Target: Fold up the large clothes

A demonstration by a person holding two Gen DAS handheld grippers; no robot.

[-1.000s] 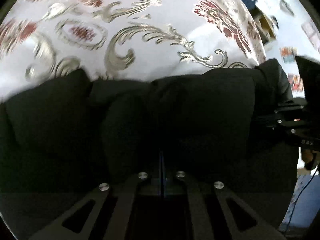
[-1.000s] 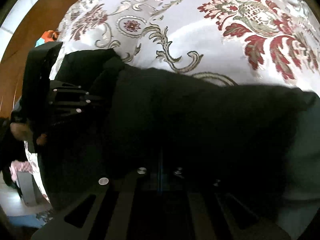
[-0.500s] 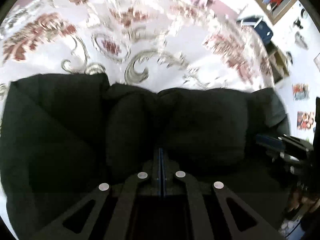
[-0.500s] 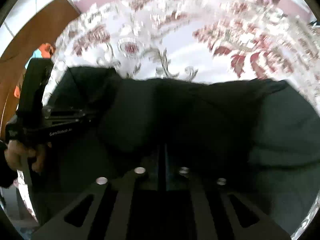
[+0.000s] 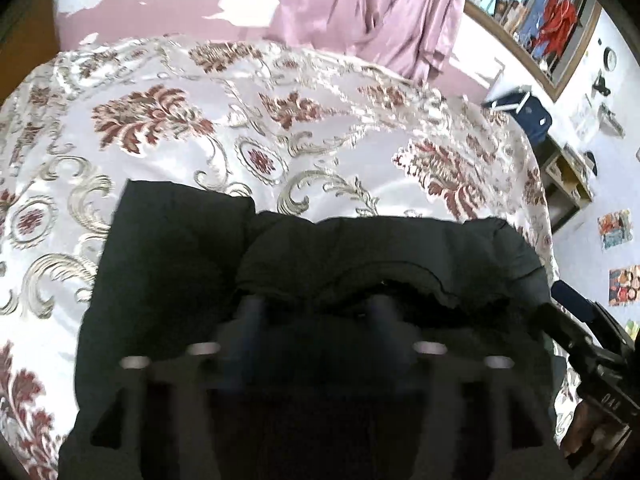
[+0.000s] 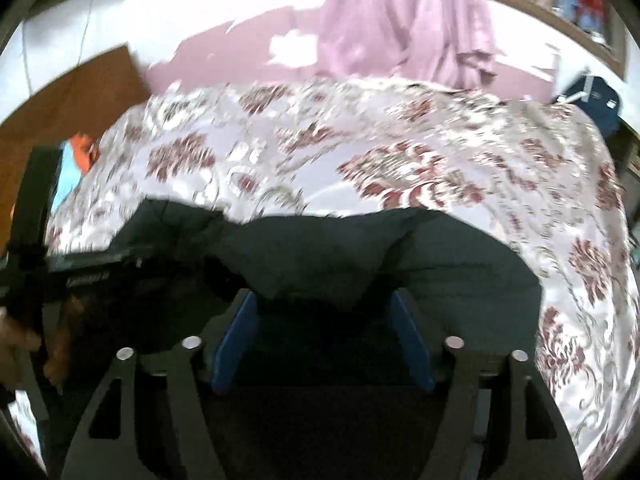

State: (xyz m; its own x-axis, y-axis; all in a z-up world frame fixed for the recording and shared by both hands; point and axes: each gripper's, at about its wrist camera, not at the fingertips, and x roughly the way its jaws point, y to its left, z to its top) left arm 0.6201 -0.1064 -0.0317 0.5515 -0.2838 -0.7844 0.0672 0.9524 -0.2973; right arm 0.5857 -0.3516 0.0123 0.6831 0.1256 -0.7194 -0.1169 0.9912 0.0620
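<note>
Both grippers, left gripper [image 5: 316, 316] and right gripper [image 6: 322, 312], stand spread, jaws just opened, nothing pinched between them. Dark garment [image 5: 360, 256] lies bunched and folded on the floral bedspread [image 5: 240, 140], directly beneath both. Purple curtain [image 5: 392, 12] beyond.

I see the floral bedspread [image 5: 248, 128] as landmark: behind it a mauve curtain [image 5: 384, 12]; off its far right corner a dark blue bag [image 5: 528, 114], beyond that a framed window [image 5: 536, 20].
</note>
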